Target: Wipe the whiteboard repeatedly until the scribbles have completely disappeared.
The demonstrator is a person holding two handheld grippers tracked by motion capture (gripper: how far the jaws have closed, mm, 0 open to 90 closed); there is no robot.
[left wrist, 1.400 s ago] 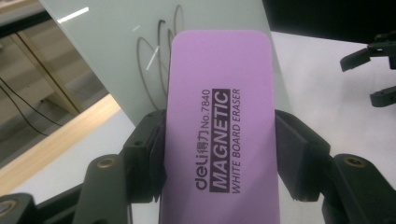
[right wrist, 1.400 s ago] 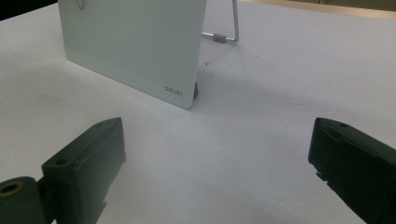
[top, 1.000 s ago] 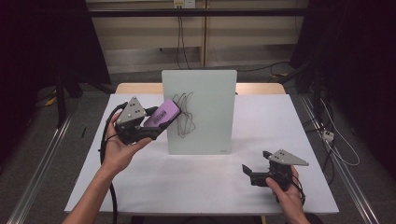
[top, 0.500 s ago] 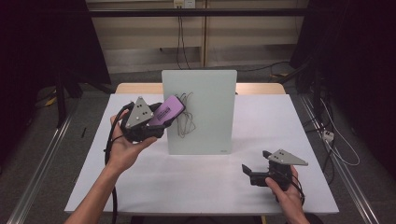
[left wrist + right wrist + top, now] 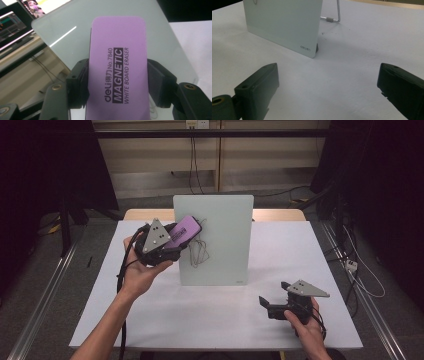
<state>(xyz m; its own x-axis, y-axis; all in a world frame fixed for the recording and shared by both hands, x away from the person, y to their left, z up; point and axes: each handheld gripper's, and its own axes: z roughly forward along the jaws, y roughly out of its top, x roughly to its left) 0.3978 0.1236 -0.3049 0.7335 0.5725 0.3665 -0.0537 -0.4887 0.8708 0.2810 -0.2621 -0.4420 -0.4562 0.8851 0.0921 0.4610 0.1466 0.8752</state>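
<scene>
A purple magnetic whiteboard eraser (image 5: 117, 70), a rounded rectangle with black lettering along its length, is held off the table at the upper left part of a small frosted-glass whiteboard (image 5: 220, 240). The board stands upright near the middle of the white table, leaning slightly back on a wire stand, with thin scribbled lines on its left half.

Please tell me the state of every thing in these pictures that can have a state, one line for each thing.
Purple eraser: clamped by its long sides, raised near the board's upper left.
Left gripper: shut on the eraser.
Right gripper: open, nothing between the jaws, low over the table.
Whiteboard: standing upright on its wire stand, scribbled lines on its left part.
Table: covered in white.
</scene>
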